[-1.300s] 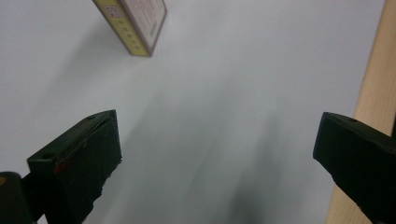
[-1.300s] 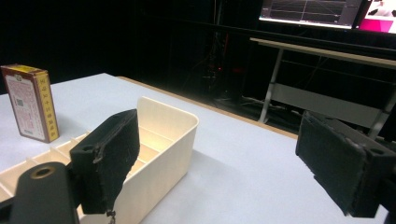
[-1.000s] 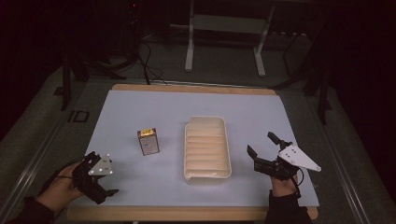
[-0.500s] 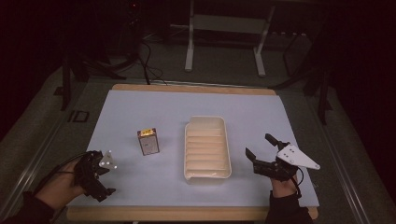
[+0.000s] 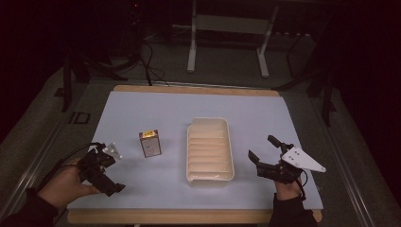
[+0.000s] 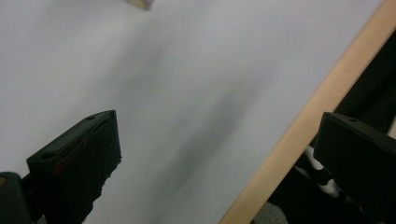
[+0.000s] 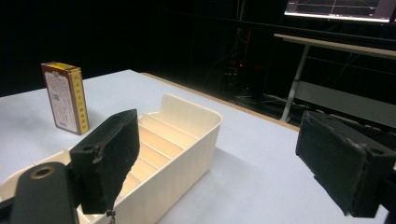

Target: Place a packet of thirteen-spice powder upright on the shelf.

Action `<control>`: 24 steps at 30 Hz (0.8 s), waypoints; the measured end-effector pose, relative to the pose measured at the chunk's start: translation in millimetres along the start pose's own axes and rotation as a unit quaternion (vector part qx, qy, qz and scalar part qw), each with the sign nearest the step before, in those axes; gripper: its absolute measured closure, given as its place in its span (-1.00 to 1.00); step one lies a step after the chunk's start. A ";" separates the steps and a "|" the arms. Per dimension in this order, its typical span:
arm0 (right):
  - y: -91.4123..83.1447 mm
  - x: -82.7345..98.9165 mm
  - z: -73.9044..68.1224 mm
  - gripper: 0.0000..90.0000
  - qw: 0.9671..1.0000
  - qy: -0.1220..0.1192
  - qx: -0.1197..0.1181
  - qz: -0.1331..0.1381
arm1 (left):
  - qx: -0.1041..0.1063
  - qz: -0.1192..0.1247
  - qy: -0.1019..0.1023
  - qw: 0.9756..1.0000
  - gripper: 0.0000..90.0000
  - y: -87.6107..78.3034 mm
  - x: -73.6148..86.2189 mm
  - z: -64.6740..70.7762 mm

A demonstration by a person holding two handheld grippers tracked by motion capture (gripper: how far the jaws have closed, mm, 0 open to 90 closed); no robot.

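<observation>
The small box stands upright on the table, just left of the cream tray and apart from it. The left hand-held gripper hovers near the table's front edge, jaws wide (holding nothing). The right hand-held gripper, equally wide, sits right of the tray.

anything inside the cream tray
Nothing shows inside the cream tray: only its ribbed floor. In the right gripper view, a jaw of the right hand-held gripper covers part of the near end.

Both hands low, left claw and right claw gaping empty.
</observation>
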State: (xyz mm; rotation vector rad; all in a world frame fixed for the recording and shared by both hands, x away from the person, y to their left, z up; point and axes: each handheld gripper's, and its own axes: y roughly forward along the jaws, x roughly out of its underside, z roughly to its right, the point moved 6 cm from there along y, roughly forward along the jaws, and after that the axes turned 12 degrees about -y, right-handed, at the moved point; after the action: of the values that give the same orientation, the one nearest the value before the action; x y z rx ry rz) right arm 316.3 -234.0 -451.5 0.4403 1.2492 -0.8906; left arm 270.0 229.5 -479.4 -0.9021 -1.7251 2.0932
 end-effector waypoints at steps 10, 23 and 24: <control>2.1 2.0 -1.3 -0.70 1.000 0.003 -0.007 -0.007 | -0.003 -0.036 0.006 0.999 -0.97 -8.8 -19.4 -3.0; 4.8 2.1 -5.0 -0.70 1.000 -0.011 -0.016 -0.015 | 0.012 -0.043 0.054 0.998 -0.97 -19.4 -58.3 -3.6; 5.2 2.4 -5.8 -0.70 1.000 -0.013 -0.015 -0.017 | 0.012 -0.043 0.061 0.997 -0.97 -18.6 -61.8 -4.1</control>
State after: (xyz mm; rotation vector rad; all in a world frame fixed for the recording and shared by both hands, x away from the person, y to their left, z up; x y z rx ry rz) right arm 316.9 -227.4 -456.3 0.3830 1.2493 -0.9027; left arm 316.6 201.6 -444.5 -0.9130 -1.6439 1.9576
